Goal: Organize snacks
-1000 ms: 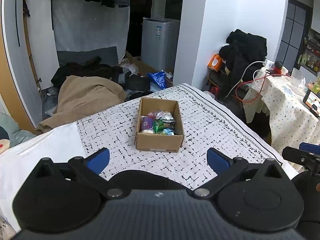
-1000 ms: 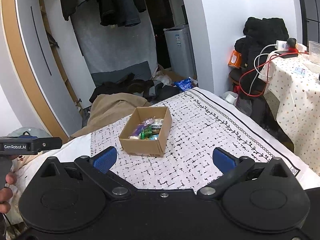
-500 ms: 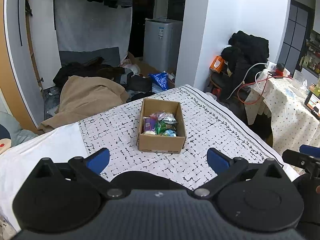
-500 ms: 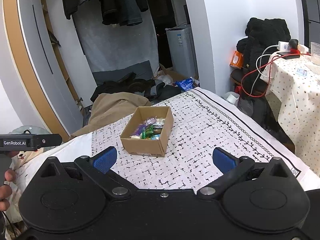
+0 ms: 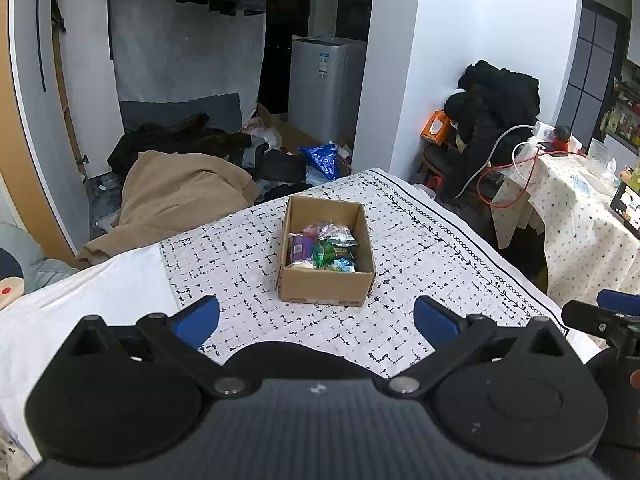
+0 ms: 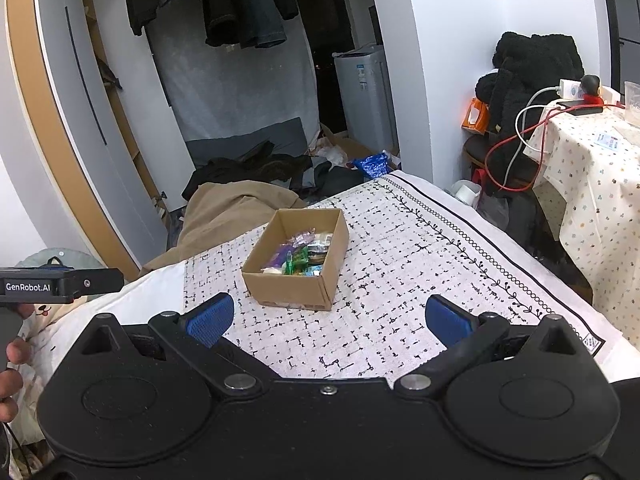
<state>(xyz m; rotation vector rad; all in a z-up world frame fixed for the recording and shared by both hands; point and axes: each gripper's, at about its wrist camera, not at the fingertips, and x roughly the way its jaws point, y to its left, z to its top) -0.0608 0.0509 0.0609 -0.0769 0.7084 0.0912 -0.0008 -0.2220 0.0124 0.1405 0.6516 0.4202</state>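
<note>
An open cardboard box (image 5: 326, 286) (image 6: 294, 290) stands on the patterned cloth in the middle of the table. Several small snack packets (image 5: 322, 246) (image 6: 302, 258) in purple, green, blue and silver lie inside it. My left gripper (image 5: 316, 322) is open, held back from the box's near wall with nothing between its blue pads. Also open and empty, my right gripper (image 6: 326, 320) sits nearer the box's front right corner. The right gripper's tip (image 5: 600, 318) shows at the right edge of the left wrist view, and the left gripper's body (image 6: 60, 284) at the left edge of the right wrist view.
The black-and-white cloth (image 5: 420, 280) covers the table, with plain white sheet (image 5: 88, 292) to the left. A side table with dotted cover (image 5: 580, 216) and cables stands at the right. Clothes and a tan blanket (image 5: 184, 192) lie on the floor behind. A hand (image 6: 10, 368) holds the left gripper.
Both grippers have lifted and drawn back a little, so the box sits slightly lower and farther in view. Both stay open; nothing was taken hold of.
</note>
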